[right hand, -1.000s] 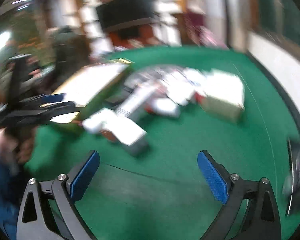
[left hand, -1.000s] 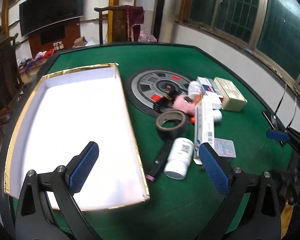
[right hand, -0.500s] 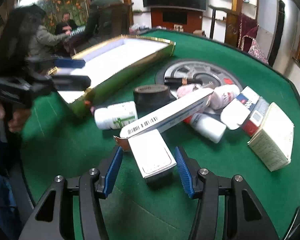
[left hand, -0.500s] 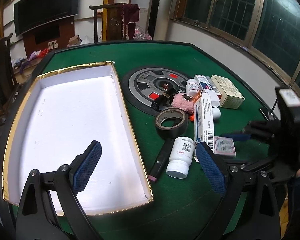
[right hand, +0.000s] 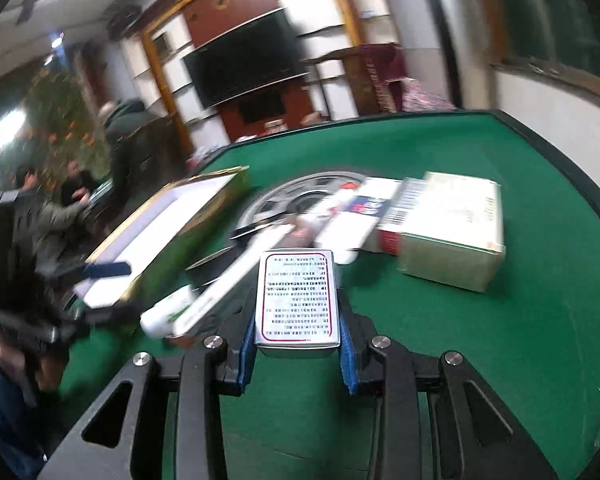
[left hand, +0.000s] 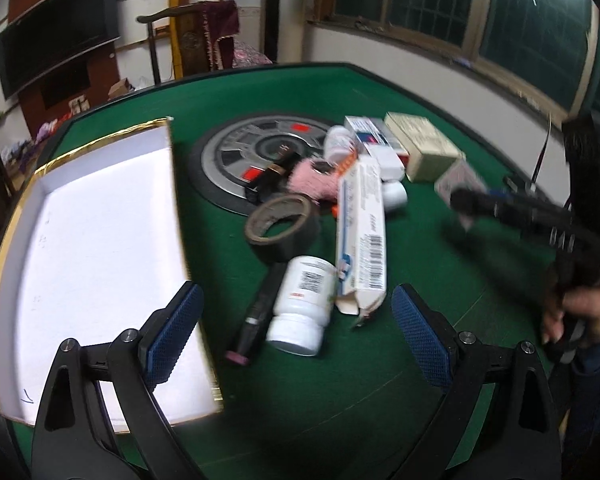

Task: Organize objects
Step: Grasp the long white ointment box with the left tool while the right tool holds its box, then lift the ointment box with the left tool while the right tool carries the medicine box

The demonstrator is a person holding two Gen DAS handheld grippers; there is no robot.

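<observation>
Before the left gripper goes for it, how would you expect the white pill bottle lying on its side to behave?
The white pill bottle lies on its side, so it may roll if nudged. Its smooth round wall could slip between pads. Probably rigid.

Home-like game parlour: green-felt mahjong table [left hand: 228,96], wall TV [right hand: 244,68], carved wooden chair [left hand: 192,36], seated people [right hand: 72,196] behind.
</observation>
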